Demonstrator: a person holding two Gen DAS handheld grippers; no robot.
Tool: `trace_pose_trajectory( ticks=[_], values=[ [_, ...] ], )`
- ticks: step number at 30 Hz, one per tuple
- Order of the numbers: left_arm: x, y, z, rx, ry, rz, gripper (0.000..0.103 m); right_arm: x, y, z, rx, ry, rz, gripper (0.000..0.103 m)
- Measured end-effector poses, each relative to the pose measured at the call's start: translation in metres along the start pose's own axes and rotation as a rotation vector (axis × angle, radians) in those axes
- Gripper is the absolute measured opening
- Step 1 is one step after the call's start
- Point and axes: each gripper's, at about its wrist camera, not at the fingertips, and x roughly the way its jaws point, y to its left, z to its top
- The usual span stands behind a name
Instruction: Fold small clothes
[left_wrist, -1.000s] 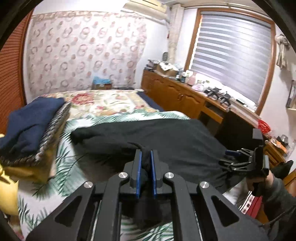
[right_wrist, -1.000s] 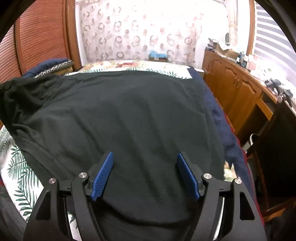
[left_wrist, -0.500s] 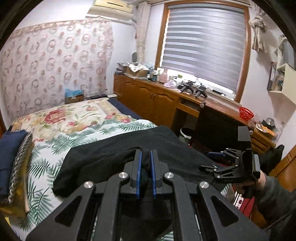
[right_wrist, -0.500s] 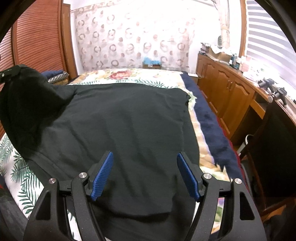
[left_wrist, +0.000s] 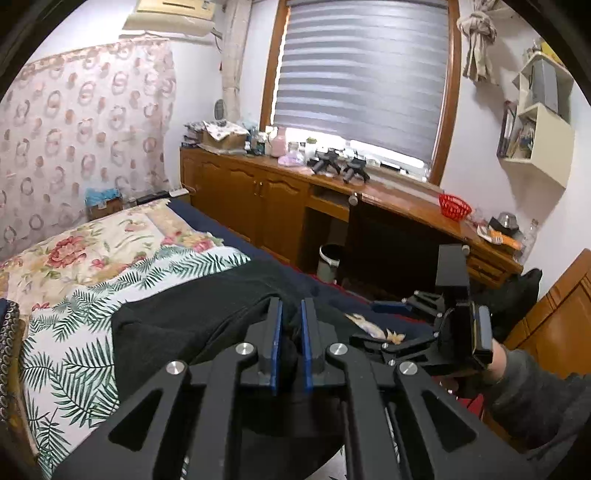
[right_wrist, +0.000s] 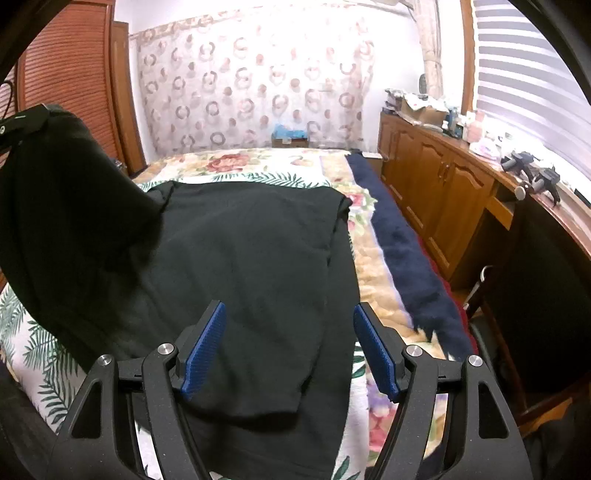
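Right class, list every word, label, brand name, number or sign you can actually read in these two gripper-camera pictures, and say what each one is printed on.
None can be read.
Cardboard box on the wooden cabinet: any print is too blurred.
Bottles and jars by the window: labels too small.
Books on the wall shelf: spines illegible.
Air conditioner: no readable brand.
Black garment, left gripper and right gripper: no lettering visible.

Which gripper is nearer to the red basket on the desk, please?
Right. The right gripper hangs open at the bed's desk side, below the red basket; the left gripper pinches the black garment further away.
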Motion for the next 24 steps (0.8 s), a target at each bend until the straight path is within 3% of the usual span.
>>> trace_pose_trajectory(
  ticks=[2,5,9,17,24],
  values=[
    [0.007,0.002,-0.003,0.010,0.034,-0.005,0.013,-0.002,-0.001,-0.001,0.002,-0.003,-0.004,0.073],
    [0.015,0.003,-0.009,0.025,0.085,0.012,0.027,-0.002,-0.004,-0.001,0.009,-0.003,-0.006,0.073],
    [0.008,0.013,-0.020,0.030,0.083,0.078,0.032,-0.001,-0.005,-0.003,0.015,0.003,-0.008,0.073],
    [-0.013,0.062,-0.056,-0.053,0.095,0.222,0.033,0.003,0.002,0.005,-0.001,-0.002,0.006,0.073],
    [-0.027,0.090,-0.088,-0.136,0.103,0.272,0.033,0.013,0.029,0.012,-0.052,0.010,0.078,0.073]
  ],
)
